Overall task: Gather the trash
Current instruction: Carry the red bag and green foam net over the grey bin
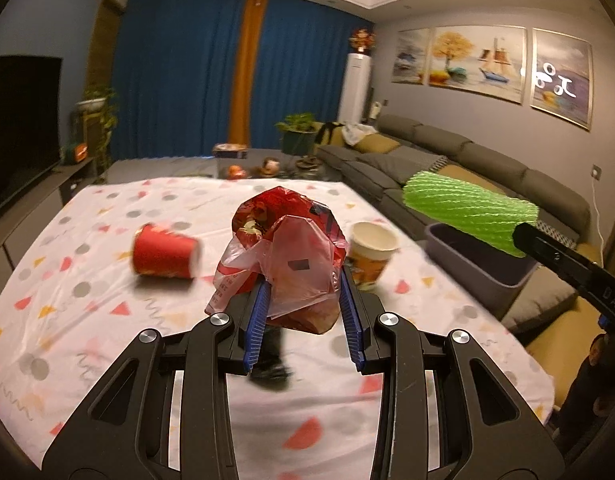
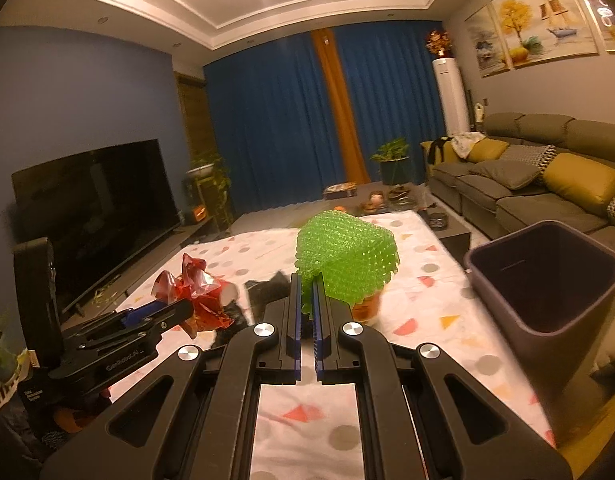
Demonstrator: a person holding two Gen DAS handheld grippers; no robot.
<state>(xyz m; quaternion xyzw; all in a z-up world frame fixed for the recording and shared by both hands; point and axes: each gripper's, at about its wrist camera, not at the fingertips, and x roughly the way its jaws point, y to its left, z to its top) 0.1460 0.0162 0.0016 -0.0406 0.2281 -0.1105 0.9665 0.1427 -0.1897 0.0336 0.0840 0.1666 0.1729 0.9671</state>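
the red paper cup point(image 1: 165, 255) lying on its side toward the table's left edge is smeared by motion, and its print cannot be read. a dark object point(image 1: 269, 356) on the cloth under the left gripper point(image 1: 305, 300) is mostly hidden and too blurred to name. the upright paper cup point(image 1: 372, 254) near the table's right edge is half covered by the bag from the left view and almost wholly hidden behind the green foam from the right view. the left gripper's body reads "genrobot.ai" in the right view; the black arm entering the left view shows only the cut-off letters "das". the red-and-clear plastic bag point(image 1: 285, 258) carries faint red print too small to read. it is crumpled, bulging and glossy, and it hangs above the middle of the table point(image 1: 87, 352), clamped between the left gripper's blue pads point(image 1: 256, 328). the right gripper point(image 2: 307, 300) is clenched, with its pads nearly meeting, on a lip of the bright green foam net sleeve point(image 2: 347, 264), a knobbly tube held in the air near the table's right edge. the dark bin point(image 2: 547, 280) stands just past that edge, open-topped, and its base is cut off.
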